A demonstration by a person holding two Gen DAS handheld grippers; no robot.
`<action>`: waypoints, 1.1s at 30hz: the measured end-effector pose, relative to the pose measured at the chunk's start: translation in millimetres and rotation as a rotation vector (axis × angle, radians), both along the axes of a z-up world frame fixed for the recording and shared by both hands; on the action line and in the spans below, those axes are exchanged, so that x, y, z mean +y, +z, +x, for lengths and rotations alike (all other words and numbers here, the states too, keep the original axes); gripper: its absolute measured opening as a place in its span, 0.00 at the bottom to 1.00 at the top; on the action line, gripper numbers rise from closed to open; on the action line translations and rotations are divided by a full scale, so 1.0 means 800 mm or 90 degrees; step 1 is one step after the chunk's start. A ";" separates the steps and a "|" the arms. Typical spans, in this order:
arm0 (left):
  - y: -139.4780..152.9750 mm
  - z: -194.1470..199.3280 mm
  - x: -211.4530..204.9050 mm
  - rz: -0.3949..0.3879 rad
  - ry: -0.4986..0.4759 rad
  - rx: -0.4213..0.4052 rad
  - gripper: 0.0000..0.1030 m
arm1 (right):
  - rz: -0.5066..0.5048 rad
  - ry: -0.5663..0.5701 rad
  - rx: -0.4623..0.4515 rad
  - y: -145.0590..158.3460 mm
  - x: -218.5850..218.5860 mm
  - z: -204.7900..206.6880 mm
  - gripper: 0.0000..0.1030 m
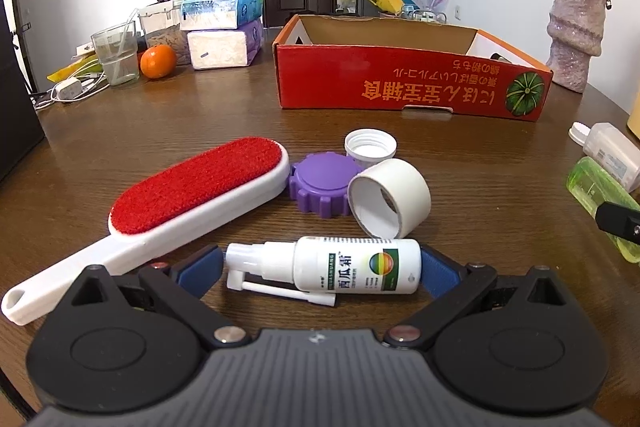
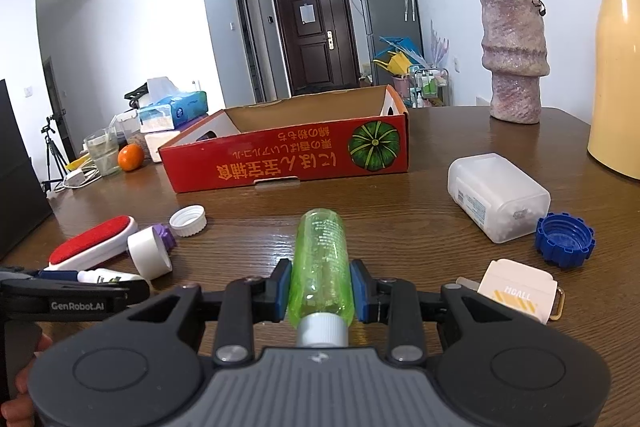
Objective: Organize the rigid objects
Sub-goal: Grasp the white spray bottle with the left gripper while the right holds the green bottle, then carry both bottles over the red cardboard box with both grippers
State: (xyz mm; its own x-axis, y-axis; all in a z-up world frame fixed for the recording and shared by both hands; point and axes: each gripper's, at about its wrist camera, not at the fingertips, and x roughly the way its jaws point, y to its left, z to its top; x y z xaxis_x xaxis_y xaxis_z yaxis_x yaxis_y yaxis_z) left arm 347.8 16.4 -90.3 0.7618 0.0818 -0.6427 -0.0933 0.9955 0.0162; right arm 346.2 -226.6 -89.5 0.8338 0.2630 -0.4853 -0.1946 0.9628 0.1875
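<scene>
Green bottle [image 2: 320, 267] is clamped crosswise in the right tongs [image 2: 320, 293] at lower centre, cap toward the camera; left tongs [image 1: 322, 267] stand apart around the white spray bottle [image 1: 340, 265] lying on the counter [image 1: 160, 115], pads just beside its ends, not visibly squeezing. Step looks like pick-up: next, close left, then carry both to the red box [image 2: 288, 155] at upper centre. Path ahead of the right is bare; left must clear the tape roll [image 1: 390, 197], purple cap [image 1: 324, 187] and lint brush [image 1: 180, 203].
</scene>
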 end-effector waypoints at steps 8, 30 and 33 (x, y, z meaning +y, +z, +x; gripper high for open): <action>0.003 -0.005 0.001 -0.005 -0.007 -0.012 0.95 | 0.001 -0.004 -0.008 0.000 -0.001 -0.002 0.29; 0.052 -0.047 0.002 -0.022 -0.019 -0.098 0.95 | 0.021 -0.028 -0.036 0.030 0.011 -0.007 0.29; 0.064 -0.046 0.003 -0.025 -0.021 -0.112 0.95 | 0.022 -0.027 -0.044 0.040 0.017 -0.003 0.29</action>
